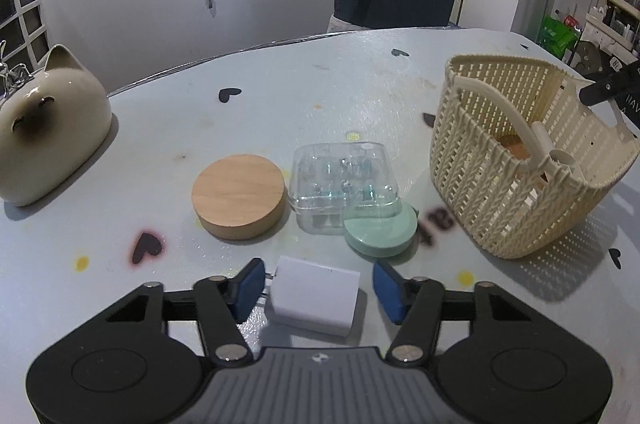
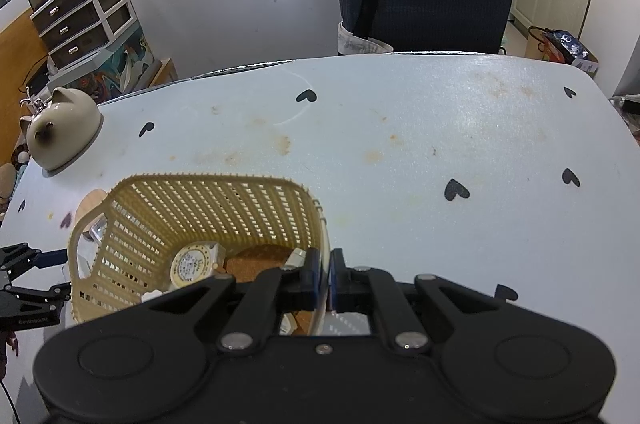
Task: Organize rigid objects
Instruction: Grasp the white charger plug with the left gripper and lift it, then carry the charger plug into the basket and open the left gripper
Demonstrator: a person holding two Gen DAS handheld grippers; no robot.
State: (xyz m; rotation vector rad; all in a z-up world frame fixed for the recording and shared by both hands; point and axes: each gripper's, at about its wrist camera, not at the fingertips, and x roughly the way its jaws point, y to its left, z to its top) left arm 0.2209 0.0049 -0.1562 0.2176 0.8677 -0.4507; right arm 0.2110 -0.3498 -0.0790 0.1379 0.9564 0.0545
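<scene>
My left gripper is open, its blue pads on either side of a white charger block lying on the table, not pressing it. Beyond it lie a round wooden disc, a clear plastic box and a mint green disc partly under that box. A cream woven basket stands to the right, tilted. My right gripper is shut on the basket's rim. Inside the basket lie a round tin with a label and a cork disc.
A ceramic cat-shaped jar stands at the table's left edge; it also shows in the right wrist view. A dark padded chair stands behind the far table edge. The table has black heart prints and stains.
</scene>
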